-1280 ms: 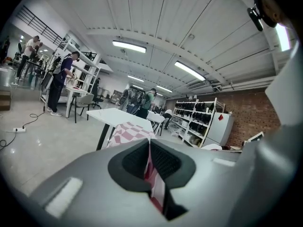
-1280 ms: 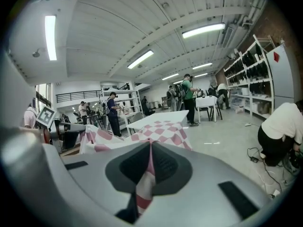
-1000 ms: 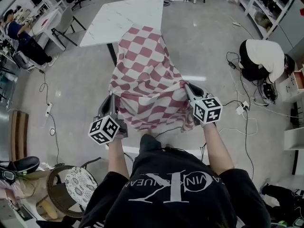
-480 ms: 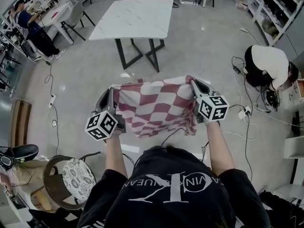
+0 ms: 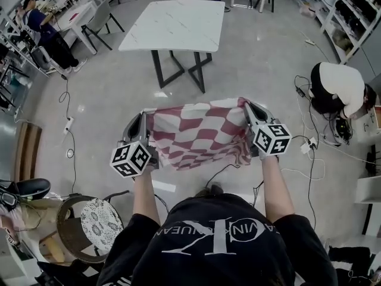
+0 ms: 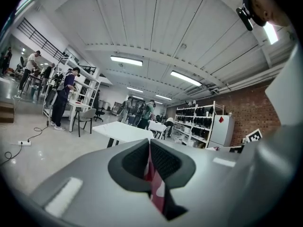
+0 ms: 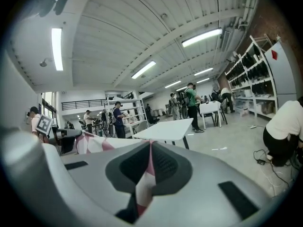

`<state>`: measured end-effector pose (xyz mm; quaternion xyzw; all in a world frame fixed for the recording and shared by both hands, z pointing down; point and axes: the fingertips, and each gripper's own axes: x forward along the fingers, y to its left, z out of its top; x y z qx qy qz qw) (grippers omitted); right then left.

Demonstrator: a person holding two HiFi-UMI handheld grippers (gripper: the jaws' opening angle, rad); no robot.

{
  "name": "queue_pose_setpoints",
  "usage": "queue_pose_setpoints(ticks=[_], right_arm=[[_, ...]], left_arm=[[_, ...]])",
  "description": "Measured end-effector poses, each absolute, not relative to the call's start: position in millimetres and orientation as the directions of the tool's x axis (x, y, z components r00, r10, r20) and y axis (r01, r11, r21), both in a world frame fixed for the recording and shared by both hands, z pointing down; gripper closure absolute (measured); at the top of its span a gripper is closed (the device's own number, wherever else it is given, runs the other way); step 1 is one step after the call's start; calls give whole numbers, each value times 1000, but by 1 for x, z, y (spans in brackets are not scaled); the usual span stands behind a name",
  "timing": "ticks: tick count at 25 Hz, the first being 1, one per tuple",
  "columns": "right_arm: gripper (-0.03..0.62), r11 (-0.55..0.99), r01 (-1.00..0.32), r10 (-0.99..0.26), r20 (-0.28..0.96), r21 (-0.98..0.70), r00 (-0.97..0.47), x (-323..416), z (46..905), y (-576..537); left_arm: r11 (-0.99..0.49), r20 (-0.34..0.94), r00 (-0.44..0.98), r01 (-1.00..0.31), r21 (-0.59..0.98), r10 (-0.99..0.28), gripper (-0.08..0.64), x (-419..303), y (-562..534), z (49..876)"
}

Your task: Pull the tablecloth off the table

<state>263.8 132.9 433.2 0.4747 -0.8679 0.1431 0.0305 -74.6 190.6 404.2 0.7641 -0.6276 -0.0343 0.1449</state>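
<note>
At the far left of the head view a person [image 5: 40,24] stood at a workbench [image 5: 76,14]. Lower left, a round chair [image 5: 95,226] with a patterned seat stood beside the operator [image 5: 214,243]. The left gripper [image 5: 141,119] was held out ahead of the operator's body, roughly level, with its marker cube [image 5: 131,159] nearest the camera. In the left gripper view [image 6: 149,148] its jaws were clenched on a thin fold of the tablecloth [image 6: 155,193], and the red and white fabric ran down between the dark ribbed pads [image 6: 134,161]. The tablecloth [image 5: 196,133], a red-and-white check, hung between the two grippers. Its upper edge was drawn across from one set of jaws to the other, and the rest drooped in folds above the floor [image 5: 107,82]. It was wholly off the table [image 5: 178,25], which stood well apart beyond it with its white marbled top bare and dark crossed legs beneath. The right gripper [image 5: 249,107] was held at about the same height as the left, its own marker cube [image 5: 272,139] toward the camera. The right gripper view [image 7: 150,148] showed those jaws likewise clamped on the cloth [image 7: 141,188], with a strip of it pinched between the pads and trailing below. The table [image 7: 170,126] was visible ahead in that view. At the right, a second person [image 5: 339,88] in a white top crouched on the floor among cables [image 5: 309,159], near shelving [image 5: 345,11].
</note>
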Motion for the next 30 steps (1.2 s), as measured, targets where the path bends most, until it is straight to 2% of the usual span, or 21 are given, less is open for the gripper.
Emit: queue_pose_setpoints(ticks=[16,30], right_arm=[[577,555,-820,-812,124,-140,-571,227,390,119],[577,572,-818,-814,79,-68,-576,228,357,122]], left_arm=[[-172,66,190,-963,208,-980,541,-110,188,370],[-181,-5,182,-974,137,-983,541,-109,184,335]])
